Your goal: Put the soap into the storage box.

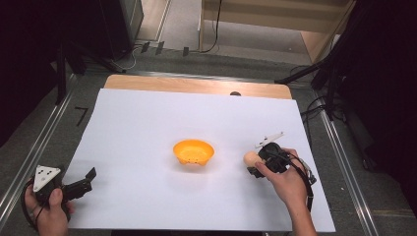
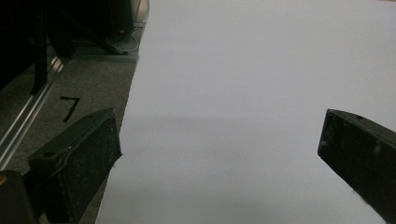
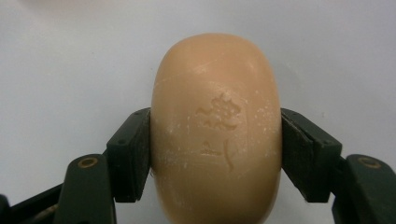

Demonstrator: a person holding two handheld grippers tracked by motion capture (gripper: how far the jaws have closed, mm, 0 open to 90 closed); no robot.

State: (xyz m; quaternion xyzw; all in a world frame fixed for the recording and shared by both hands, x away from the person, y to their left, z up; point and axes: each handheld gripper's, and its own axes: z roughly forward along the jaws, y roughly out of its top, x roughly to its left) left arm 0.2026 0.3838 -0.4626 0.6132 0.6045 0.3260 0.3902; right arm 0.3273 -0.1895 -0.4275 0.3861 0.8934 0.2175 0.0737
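Here the right claw is clamped on the soap, whose near end is cut off in the right gripper view and half hidden by the hand in the high view. Its long axis runs straight away from the claw, just right of the bowl on the surface. The left claw stands apart, holding nothing.

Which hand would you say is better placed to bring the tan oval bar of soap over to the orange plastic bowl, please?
The right. The right gripper already has its jaws shut on the tan oval bar of soap, close beside the orange plastic bowl. The left gripper sits open at the sheet's near-left corner, farther away.
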